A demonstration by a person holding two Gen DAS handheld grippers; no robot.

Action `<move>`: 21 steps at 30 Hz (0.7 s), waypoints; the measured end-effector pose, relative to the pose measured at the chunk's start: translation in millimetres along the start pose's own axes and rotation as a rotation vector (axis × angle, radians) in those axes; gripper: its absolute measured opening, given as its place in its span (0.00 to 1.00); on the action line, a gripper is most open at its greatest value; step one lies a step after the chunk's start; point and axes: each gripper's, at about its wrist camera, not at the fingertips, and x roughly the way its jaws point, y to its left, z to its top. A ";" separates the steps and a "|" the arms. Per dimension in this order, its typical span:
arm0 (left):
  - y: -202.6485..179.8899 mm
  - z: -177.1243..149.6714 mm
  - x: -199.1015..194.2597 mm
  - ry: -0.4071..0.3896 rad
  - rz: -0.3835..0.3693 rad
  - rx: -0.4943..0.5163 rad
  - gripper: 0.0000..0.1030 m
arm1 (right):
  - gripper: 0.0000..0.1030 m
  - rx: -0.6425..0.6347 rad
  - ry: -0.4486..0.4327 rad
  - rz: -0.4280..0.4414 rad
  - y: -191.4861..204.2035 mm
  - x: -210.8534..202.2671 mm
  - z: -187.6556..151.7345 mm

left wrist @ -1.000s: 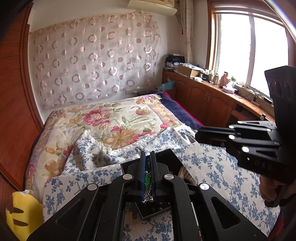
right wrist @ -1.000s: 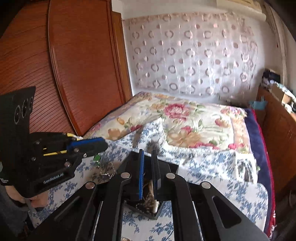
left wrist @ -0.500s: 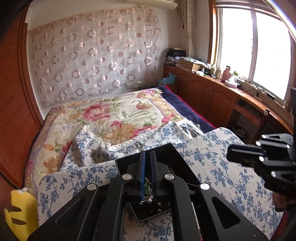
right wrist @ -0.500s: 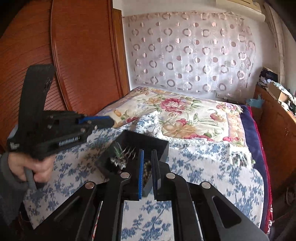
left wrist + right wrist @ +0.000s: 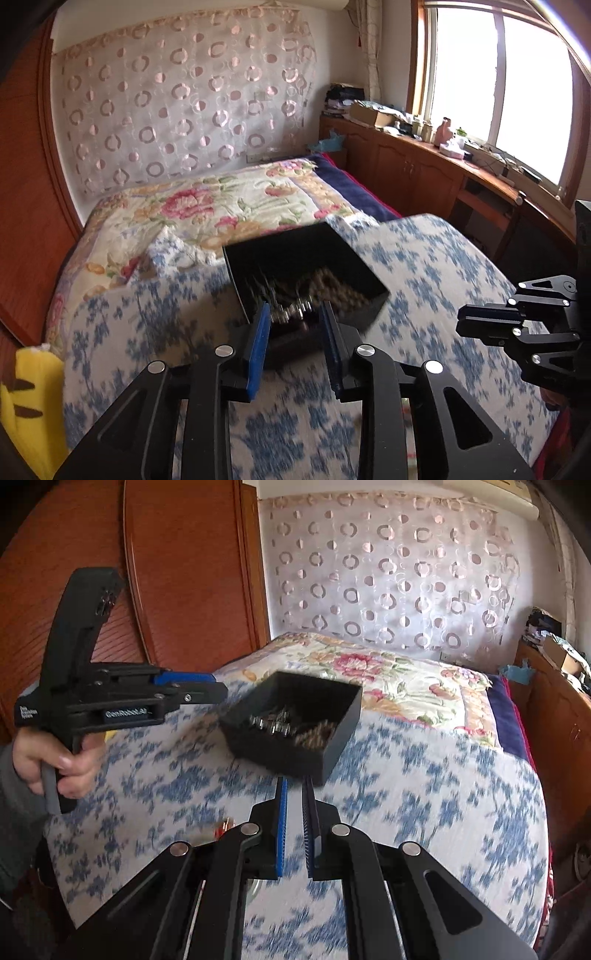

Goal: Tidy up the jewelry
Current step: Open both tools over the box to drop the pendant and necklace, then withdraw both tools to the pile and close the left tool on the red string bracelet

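Left gripper: my left gripper (image 5: 295,325) hovers just at the near corner of the black box (image 5: 306,266); its jaws are opening, and nothing is pinched between the blue pads (image 5: 258,350). From the right wrist view I see it side-on (image 5: 218,690), held by a hand (image 5: 62,760) in a grey sleeve.

Right gripper: my right gripper (image 5: 295,794) has its jaws pressed nearly together with only a thin slit between them, and nothing in it. Its tips sit just short of the box's near wall. In the left wrist view it comes in from the right edge (image 5: 465,325).

Jewelry: a tangle of silvery pieces and brownish beads (image 5: 291,731) lies inside the box, blurred, so I cannot tell the items apart. A small reddish piece (image 5: 223,827) lies loose on the bedspread, near my right gripper's left finger.

Box: open-topped, resting on the blue-flowered bedspread (image 5: 424,794), corner toward the left gripper.

Around: a floral quilt (image 5: 221,206) lies beyond the box, a circle-patterned curtain (image 5: 184,107) hangs behind the bed, wooden cabinets (image 5: 417,173) with clutter run under the window (image 5: 498,81), and a yellow cushion (image 5: 26,398) sits at the bed's left side.

In the way: the box's near wall stands between both grippers and the jewelry.
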 end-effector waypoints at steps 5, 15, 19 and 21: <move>-12.4 -25.9 -5.9 0.026 -0.028 0.009 0.25 | 0.09 0.019 0.017 -0.020 7.8 -6.6 -29.8; -44.4 -63.7 -5.5 0.073 -0.085 0.030 0.27 | 0.31 0.068 0.045 -0.032 24.3 -20.5 -67.5; -55.1 -72.8 2.8 0.103 -0.109 0.030 0.27 | 0.31 0.077 0.070 -0.044 26.6 -24.6 -81.7; -59.4 -74.8 6.7 0.117 -0.112 0.032 0.27 | 0.31 0.078 0.080 -0.049 26.4 -26.1 -86.3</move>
